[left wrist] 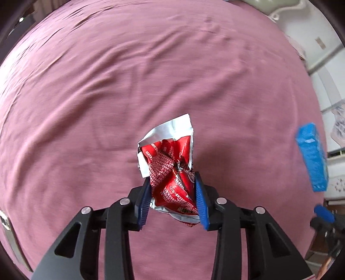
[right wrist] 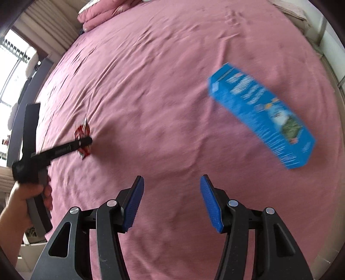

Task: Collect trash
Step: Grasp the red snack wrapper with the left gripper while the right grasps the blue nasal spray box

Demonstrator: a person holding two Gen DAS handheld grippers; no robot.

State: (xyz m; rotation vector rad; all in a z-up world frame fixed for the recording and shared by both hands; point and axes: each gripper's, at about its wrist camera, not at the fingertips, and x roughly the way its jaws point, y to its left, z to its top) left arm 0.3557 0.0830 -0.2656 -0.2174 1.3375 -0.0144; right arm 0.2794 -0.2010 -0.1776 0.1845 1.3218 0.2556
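My left gripper (left wrist: 173, 181) is shut on a crumpled red and silver snack wrapper (left wrist: 170, 163), held over the pink bed sheet (left wrist: 107, 97). In the right wrist view the same wrapper (right wrist: 83, 140) shows at the far left, clamped in the left gripper (right wrist: 86, 142), which a hand holds. My right gripper (right wrist: 171, 189) is open and empty above the sheet (right wrist: 161, 97). A blue carton (right wrist: 262, 115) lies on the bed ahead and to the right of it, blurred. The carton also shows at the right edge of the left wrist view (left wrist: 312, 157).
Folded pink pillows (right wrist: 97, 15) lie at the far end of the bed. A window with curtains (right wrist: 15, 71) is to the left. White furniture (left wrist: 323, 53) stands beyond the bed's right edge.
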